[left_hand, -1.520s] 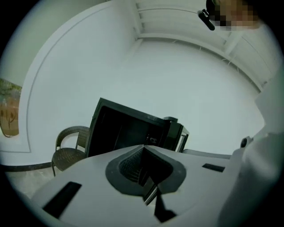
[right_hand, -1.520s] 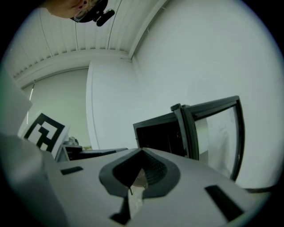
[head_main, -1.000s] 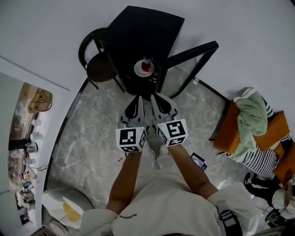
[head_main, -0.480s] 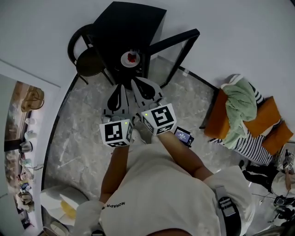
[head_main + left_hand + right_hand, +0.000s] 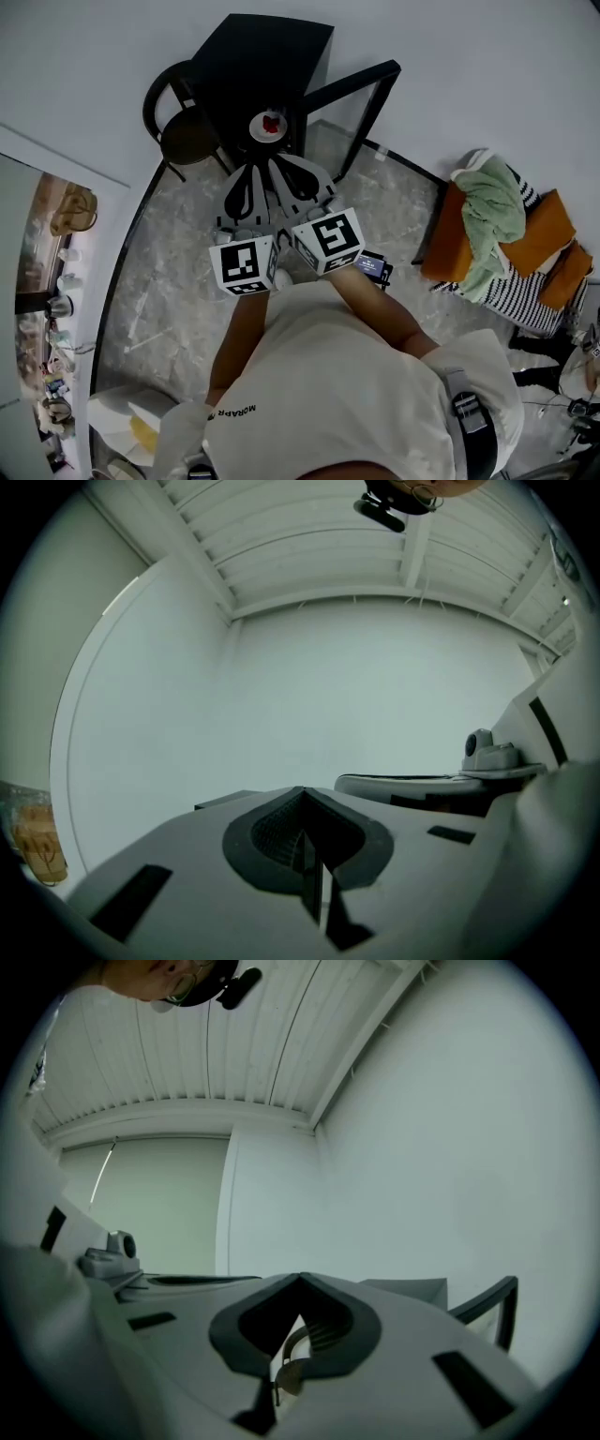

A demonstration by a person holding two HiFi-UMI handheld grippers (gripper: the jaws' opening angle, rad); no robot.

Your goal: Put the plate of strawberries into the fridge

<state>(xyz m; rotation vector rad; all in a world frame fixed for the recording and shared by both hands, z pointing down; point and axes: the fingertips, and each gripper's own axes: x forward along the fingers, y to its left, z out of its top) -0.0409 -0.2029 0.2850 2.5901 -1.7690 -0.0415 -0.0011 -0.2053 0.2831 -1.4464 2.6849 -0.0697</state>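
A white plate of red strawberries (image 5: pixel 270 125) rests in the open front of the small black fridge (image 5: pixel 272 52), whose glass door (image 5: pixel 364 101) stands swung out to the right. Both grippers hang level before the person's chest, side by side, short of the plate. My left gripper (image 5: pixel 249 172) is shut with nothing in it; in the left gripper view its jaws (image 5: pixel 302 794) meet at the tip before a bare white wall. My right gripper (image 5: pixel 277 161) is also shut and empty, its tip (image 5: pixel 300 1283) closed.
A black round-backed chair (image 5: pixel 186 134) stands left of the fridge. A pile of orange cushions and clothes (image 5: pixel 502 234) lies at the right. A small dark device (image 5: pixel 373 269) lies on the marble floor by the person's feet. White walls close in behind the fridge.
Both grippers have risen toward the head camera and look larger, still shut and empty. The plate has stayed in the fridge opening.
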